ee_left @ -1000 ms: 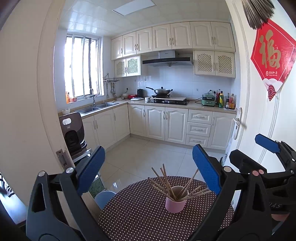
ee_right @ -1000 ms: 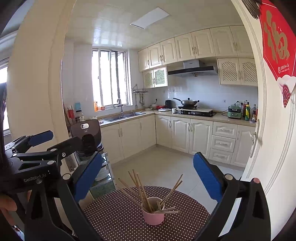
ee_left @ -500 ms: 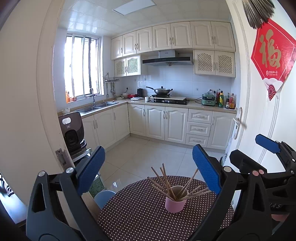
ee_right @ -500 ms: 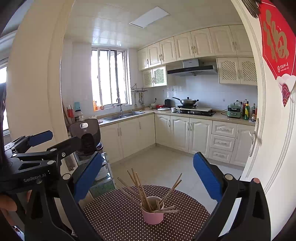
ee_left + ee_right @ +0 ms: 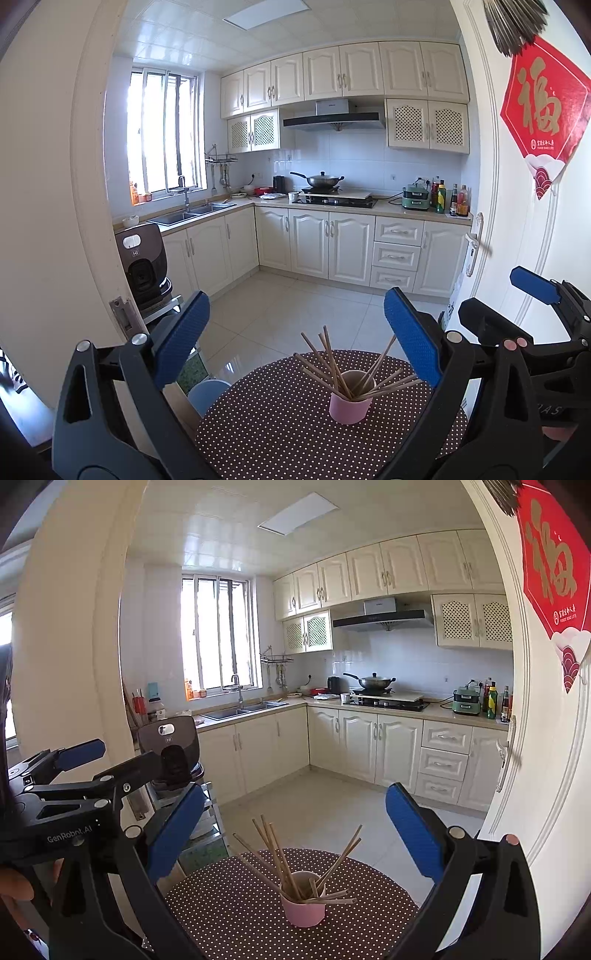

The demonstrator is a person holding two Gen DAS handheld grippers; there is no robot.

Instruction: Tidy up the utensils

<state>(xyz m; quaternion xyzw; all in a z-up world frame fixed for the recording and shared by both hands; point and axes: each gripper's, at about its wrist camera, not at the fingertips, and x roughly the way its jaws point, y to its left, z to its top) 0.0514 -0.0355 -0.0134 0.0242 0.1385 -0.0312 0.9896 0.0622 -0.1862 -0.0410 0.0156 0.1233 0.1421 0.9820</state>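
Wooden chopsticks (image 5: 343,365) fan upward from pink cup (image 5: 349,406)

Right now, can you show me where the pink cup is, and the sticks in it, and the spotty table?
pink cup (image 5: 349,408), left wrist view, on its front wall.
chopsticks (image 5: 277,851), right wrist view, on an upright stick's shaft.
polka-dot table (image 5: 229,912), right wrist view, on bare cloth left of the cup.
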